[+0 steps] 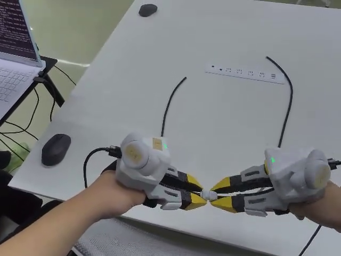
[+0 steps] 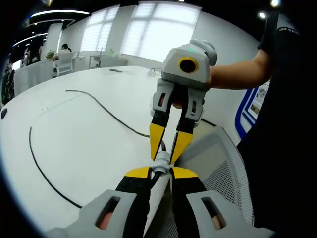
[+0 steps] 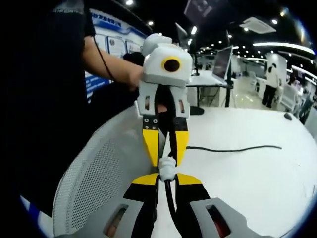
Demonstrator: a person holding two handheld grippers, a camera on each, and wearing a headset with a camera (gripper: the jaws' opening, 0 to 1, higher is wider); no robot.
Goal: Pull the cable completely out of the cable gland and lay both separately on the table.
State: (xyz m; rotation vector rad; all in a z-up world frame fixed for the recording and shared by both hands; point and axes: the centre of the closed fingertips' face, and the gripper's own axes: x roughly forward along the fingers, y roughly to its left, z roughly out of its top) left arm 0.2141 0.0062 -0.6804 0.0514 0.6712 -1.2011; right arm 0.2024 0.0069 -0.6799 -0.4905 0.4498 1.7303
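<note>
A small white cable gland point(image 1: 208, 196) hangs between the two grippers' tips, over the table's near edge. My left gripper point(image 1: 198, 193) comes in from the left and is shut on the gland point(image 2: 161, 162). My right gripper point(image 1: 217, 194) faces it tip to tip, shut on the black cable point(image 3: 171, 196) right where it leaves the gland point(image 3: 167, 166). A black cable point(image 1: 287, 101) runs across the table toward the right gripper. Another black length point(image 1: 169, 106) lies behind the left gripper. How they join is hidden.
A white power strip point(image 1: 242, 73) lies at the back of the white table point(image 1: 224, 122). One dark mouse point(image 1: 56, 149) sits near the left edge and another point(image 1: 147, 9) at the far end. A laptop point(image 1: 13, 64) stands at left. A mesh chair point(image 1: 117, 240) is below the front edge.
</note>
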